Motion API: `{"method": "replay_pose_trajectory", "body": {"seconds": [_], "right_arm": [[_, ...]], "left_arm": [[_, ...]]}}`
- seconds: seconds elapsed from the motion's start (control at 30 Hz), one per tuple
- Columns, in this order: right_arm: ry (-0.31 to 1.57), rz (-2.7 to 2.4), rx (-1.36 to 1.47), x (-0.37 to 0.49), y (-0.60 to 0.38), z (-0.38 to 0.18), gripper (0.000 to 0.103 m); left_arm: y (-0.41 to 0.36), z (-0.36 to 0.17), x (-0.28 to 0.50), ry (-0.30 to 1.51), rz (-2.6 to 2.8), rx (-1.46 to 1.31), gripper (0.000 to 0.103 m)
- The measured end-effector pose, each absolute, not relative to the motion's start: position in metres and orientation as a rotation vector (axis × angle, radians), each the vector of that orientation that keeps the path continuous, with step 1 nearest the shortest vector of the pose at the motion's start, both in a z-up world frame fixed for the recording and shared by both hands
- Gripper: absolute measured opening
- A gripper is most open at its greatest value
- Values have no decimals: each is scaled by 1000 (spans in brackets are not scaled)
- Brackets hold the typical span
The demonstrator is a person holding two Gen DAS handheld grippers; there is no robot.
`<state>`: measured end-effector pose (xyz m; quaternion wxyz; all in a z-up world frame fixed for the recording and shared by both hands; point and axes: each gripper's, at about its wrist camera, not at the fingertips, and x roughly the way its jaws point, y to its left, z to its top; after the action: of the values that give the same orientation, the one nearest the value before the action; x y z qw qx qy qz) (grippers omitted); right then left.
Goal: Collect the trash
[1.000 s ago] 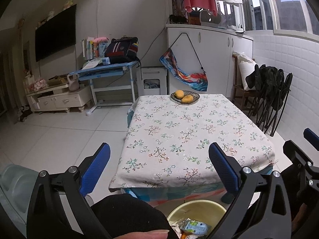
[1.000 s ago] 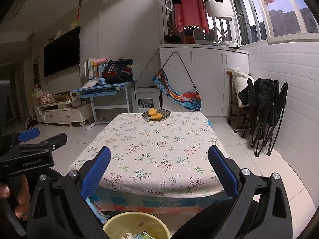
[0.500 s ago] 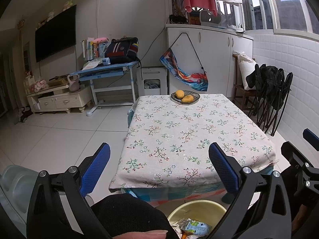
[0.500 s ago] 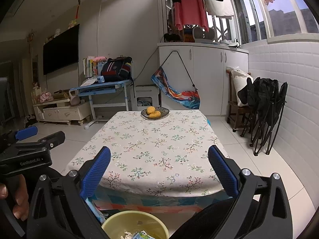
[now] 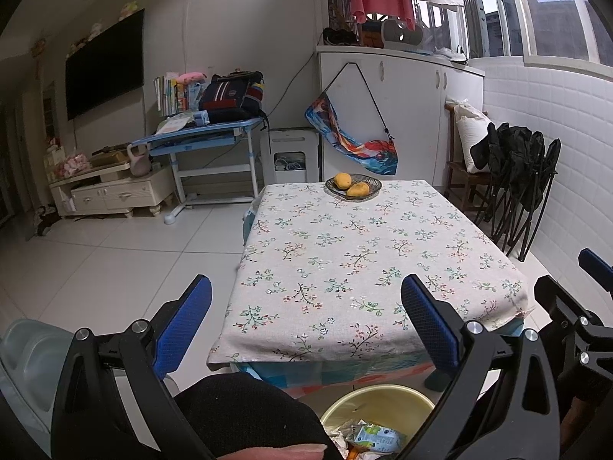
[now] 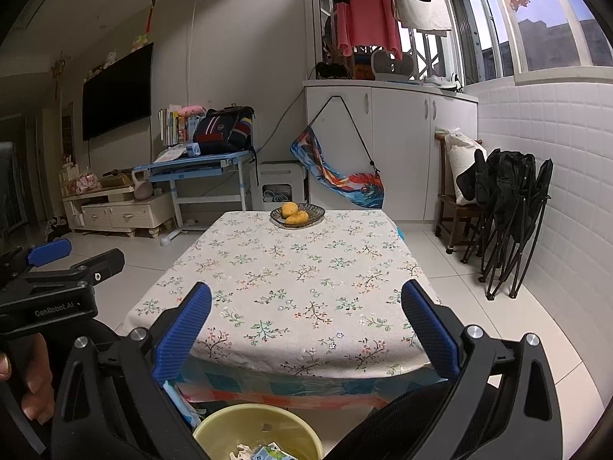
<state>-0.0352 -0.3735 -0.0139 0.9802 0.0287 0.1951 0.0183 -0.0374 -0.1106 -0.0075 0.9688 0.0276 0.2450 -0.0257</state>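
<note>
A yellow bin (image 5: 377, 408) stands on the floor below the table's near edge, with a small drink carton (image 5: 379, 439) and crumpled trash in it. It also shows in the right wrist view (image 6: 258, 427). My left gripper (image 5: 306, 322) is open and empty, held above the bin and facing the table. My right gripper (image 6: 306, 326) is open and empty too, beside the left one. The table (image 5: 356, 253) has a floral cloth and bears only a dish of yellow fruit (image 5: 353, 186) at its far end.
Folded black chairs (image 6: 505, 214) lean on the tiled wall at the right. A blue desk (image 6: 199, 165) with a backpack, a TV stand (image 6: 118, 211) and white cabinets (image 6: 390, 145) stand behind the table. My left gripper's body (image 6: 49, 291) shows at the right view's left edge.
The right gripper has risen slightly, so the table sits a little lower in its view. The left gripper has barely moved. Both stay open.
</note>
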Motion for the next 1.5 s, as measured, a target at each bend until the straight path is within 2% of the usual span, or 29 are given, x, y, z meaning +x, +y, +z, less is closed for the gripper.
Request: {"method": "replay_pose_trajectory", "body": {"seconds": [1.03,1.23,1.5], "right_arm": [[397,38,52,-34,-375,-15,95],[397,38,52,-34,-375,-14,95],[402,33,48,-33,-379,-17,95]], "left_arm": [[-113,-10,-36,505,-53,70,96],[-116,-7,-46,442,-52,96,96],[-106,-8,-35,515,-66,53,96]]}}
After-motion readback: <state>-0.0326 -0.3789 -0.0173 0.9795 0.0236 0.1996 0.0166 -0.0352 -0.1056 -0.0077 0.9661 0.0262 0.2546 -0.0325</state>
